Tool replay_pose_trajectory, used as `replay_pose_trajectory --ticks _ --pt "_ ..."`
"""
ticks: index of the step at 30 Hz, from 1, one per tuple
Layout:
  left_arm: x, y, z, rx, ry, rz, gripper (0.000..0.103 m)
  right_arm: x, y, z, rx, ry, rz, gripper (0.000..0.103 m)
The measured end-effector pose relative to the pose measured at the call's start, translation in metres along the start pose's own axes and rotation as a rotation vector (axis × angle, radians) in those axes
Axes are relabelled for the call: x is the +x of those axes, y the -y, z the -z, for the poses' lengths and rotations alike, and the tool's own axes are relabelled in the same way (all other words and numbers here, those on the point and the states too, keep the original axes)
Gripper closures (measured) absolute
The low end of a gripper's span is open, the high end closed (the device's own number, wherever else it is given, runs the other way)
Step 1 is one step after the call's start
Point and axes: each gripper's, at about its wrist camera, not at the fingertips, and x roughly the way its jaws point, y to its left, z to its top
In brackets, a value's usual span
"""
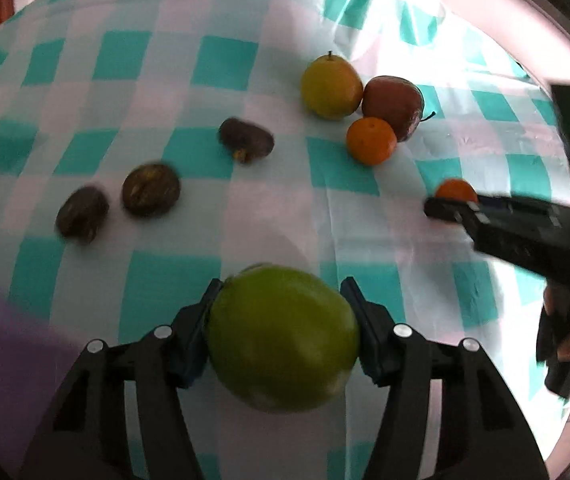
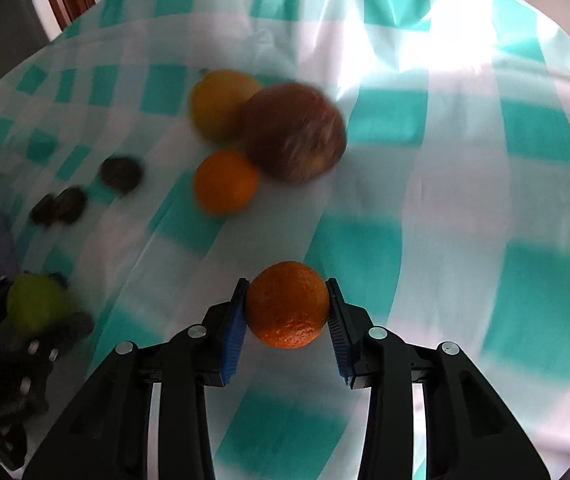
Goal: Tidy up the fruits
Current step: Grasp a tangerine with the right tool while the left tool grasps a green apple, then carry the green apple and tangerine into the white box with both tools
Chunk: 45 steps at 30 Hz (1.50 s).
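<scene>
Teal-checked cloth [image 1: 269, 208] under us: left gripper [image 1: 283, 320] clamps the green apple [image 1: 283, 336], right gripper [image 2: 287, 306] clamps 1 orange [image 2: 287, 304], both seemingly bound for matching fruit, since the pear [image 1: 329, 86], red apple [image 1: 393, 106] and second orange [image 1: 371, 141] already cluster ahead.
</scene>
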Motion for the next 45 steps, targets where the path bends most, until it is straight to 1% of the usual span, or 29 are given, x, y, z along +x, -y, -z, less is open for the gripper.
replay_pose_trajectory --ticks 3,6,10,13,15,17,21,23,27,30,33,36,39,42,43,45 --pt "-0.013 -0.001 0.023 -0.069 -0.028 0.030 0.044 -0.019 -0.007 0.028 0.005 -0.013 -0.039 0.065" --pt "-0.028 0.005 0.051 -0.122 -0.052 0.054 0.044 -0.039 -0.015 0.065 -0.013 -0.042 -0.081 0.065" --pt "-0.046 0.019 0.084 -0.157 -0.087 0.081 0.044 -0.069 -0.021 0.101 -0.033 -0.069 -0.124 0.065" --pt "-0.054 0.031 0.103 -0.184 -0.110 0.102 0.044 -0.088 -0.018 0.128 -0.038 -0.080 -0.158 0.065" --pt "-0.060 0.038 0.112 -0.199 -0.117 0.112 0.044 -0.099 -0.015 0.135 -0.049 -0.082 -0.172 0.065" --pt "-0.068 0.046 0.118 -0.200 -0.107 0.115 0.044 -0.107 -0.013 0.143 -0.039 -0.087 -0.201 0.065" --pt "-0.095 0.054 0.122 -0.192 -0.076 0.116 0.044 -0.124 -0.009 0.155 -0.001 -0.077 -0.250 0.065" --pt "-0.111 0.056 0.121 -0.182 -0.051 0.112 0.044 -0.132 -0.012 0.159 0.005 -0.067 -0.277 0.065" --pt "-0.134 0.049 0.112 -0.186 -0.002 0.109 0.044 -0.149 -0.026 0.152 -0.033 -0.041 -0.310 0.065" --pt "-0.160 0.036 0.097 -0.195 0.068 0.109 0.044 -0.171 -0.044 0.132 -0.075 0.017 -0.330 0.065" --pt "-0.193 0.012 0.079 -0.216 0.159 0.122 0.043 -0.186 -0.062 0.113 -0.098 0.060 -0.359 0.065" --pt "-0.227 -0.030 0.064 -0.249 0.238 0.126 0.043 -0.198 -0.099 0.090 -0.119 0.103 -0.406 0.065" --pt "-0.249 -0.074 0.058 -0.271 0.255 0.100 0.043 -0.202 -0.144 0.068 -0.147 0.126 -0.453 0.065" --pt "-0.265 -0.129 0.055 -0.310 0.255 0.056 0.043 -0.205 -0.205 0.048 -0.215 0.134 -0.516 0.065" --pt "-0.266 -0.152 0.055 -0.311 0.243 0.030 0.043 -0.204 -0.228 0.042 -0.249 0.132 -0.535 0.065" --pt "-0.263 -0.182 0.055 -0.312 0.207 -0.015 0.043 -0.199 -0.267 0.034 -0.295 0.111 -0.564 0.065"
